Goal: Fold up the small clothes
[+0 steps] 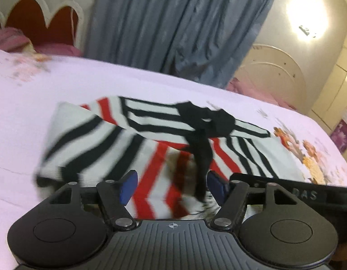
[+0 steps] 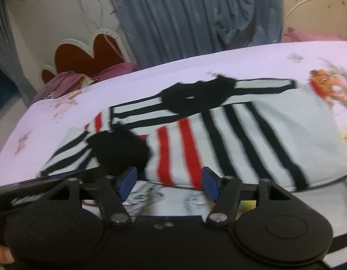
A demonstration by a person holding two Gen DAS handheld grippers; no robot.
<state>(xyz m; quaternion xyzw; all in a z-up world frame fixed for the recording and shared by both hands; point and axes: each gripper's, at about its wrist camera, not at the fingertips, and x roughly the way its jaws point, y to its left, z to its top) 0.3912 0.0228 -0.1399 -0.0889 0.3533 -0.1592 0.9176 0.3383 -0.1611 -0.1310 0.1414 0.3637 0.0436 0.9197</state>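
A small white shirt [image 1: 155, 135] with black and red stripes and a black collar lies on the bed, its sleeves folded over the body. It also shows in the right wrist view [image 2: 252, 130]. My left gripper [image 1: 171, 185] is open just above the shirt's near edge, nothing between its blue pads [image 1: 128, 186]. My right gripper [image 2: 169, 183] is open over the shirt's near hem, empty. The left gripper's body shows at the left of the right wrist view [image 2: 34, 191]. The frames are blurred by motion.
The bed has a pale pink sheet [image 1: 106, 83] with flower prints. A white and red headboard [image 1: 43, 15] and pink pillows stand at the far end. Grey-blue curtains [image 1: 184, 22] hang behind the bed. A white door [image 1: 276, 72] is at the right.
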